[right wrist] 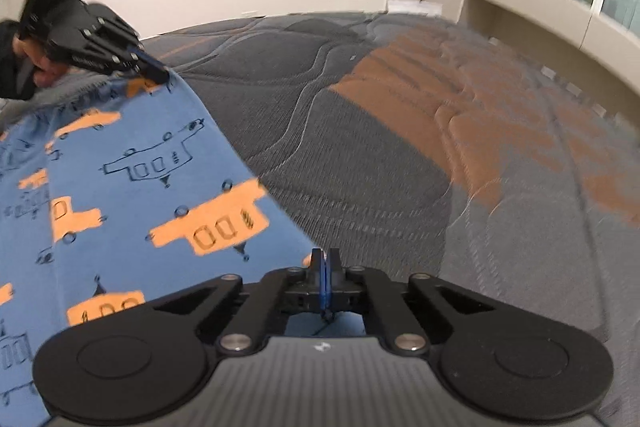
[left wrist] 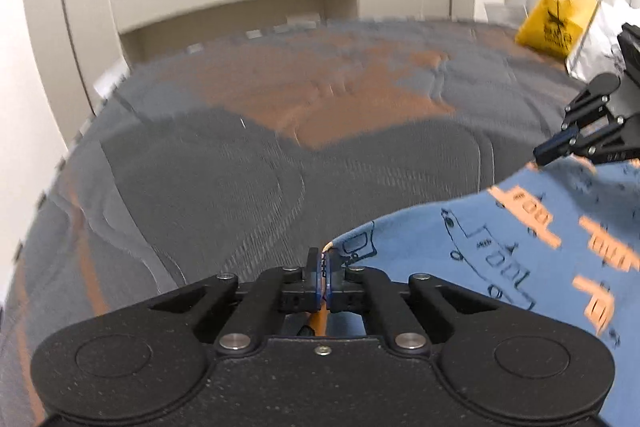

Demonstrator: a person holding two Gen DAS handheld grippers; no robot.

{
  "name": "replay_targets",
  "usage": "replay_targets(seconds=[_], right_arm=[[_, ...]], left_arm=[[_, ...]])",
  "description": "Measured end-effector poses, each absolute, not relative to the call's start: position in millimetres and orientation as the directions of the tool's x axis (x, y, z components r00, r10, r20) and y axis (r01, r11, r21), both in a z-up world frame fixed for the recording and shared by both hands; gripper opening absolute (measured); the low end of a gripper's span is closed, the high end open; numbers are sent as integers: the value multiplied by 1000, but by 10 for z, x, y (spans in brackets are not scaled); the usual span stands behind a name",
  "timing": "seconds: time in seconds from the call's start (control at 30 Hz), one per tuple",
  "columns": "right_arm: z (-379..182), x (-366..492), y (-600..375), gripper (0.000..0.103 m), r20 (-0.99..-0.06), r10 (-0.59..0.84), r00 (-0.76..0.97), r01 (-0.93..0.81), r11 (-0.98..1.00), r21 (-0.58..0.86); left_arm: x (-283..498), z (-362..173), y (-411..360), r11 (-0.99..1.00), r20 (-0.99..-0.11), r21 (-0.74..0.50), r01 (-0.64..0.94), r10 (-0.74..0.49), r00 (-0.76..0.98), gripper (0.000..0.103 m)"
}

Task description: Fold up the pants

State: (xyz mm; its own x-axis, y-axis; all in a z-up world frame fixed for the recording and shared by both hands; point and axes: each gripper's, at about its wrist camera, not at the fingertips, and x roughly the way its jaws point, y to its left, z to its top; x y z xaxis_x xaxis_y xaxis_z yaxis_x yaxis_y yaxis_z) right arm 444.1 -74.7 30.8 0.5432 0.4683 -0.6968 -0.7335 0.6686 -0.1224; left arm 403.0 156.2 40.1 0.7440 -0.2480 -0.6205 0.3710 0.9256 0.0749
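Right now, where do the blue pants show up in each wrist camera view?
Left wrist view: the pants fill the lower right, their edge pinched in the left tool.
Right wrist view: the pants fill the lower left, beside the right tool.
Shared landmark: the orange patch on the grey mattress.

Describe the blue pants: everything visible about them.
The blue pants look like soft knit cotton, printed with orange and outlined trucks. They are spread over the grey and orange mattress, one edge lifted. The left tongs and right tongs are each shut on that edge, at separate points, stretching it between them.
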Motion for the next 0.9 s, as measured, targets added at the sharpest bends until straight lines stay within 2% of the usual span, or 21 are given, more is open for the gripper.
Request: replay_targets(seconds=[0.13,0.2,0.23,0.27,0.3,0.37,0.57,0.63,0.67,0.7,0.77,0.9], right_arm=[[449,4441,-608,0,-627,430,650,-679,700,-223],[493,4515,-582,1,-638,479,603,-709,689,-152],[484,4549,-570,4,-659,505,558,-736,668,-112],[465,4549,-574,17,-662,522,538,-753,651,-99],[438,4544,-587,35,-668,539,513,-772,630,-84],[379,4575,-641,49,-687,552,473,-786,617,-45],[185,4751,-886,49,-729,538,423,-756,653,42],[154,4783,-928,35,-717,565,408,-745,660,97],[147,4767,-927,16,-713,577,399,-745,657,114],[141,4740,-916,9,-711,584,392,-747,653,124],[169,4653,-810,3,-717,562,413,-756,650,74],[269,4432,-619,2,-709,464,531,-736,667,-115]], left_arm=[[4060,483,1577,938,-593,82,338,-226,773,1],[4095,455,1584,943,-607,75,325,-215,765,1],[4106,429,1588,944,-612,77,322,-210,762,1],[4117,397,1594,943,-619,76,323,-209,757,1],[4117,365,1596,942,-622,77,326,-210,754,1],[4121,298,1604,942,-628,74,327,-211,749,1],[4191,158,1618,950,-654,59,308,-196,731,1],[4190,162,1615,952,-649,60,302,-193,736,1],[4185,169,1616,952,-645,61,300,-192,740,1],[4176,186,1623,952,-639,61,299,-193,745,1],[4137,226,1634,954,-623,59,294,-195,758,1],[4049,321,1632,957,-587,84,279,-179,790,1]])
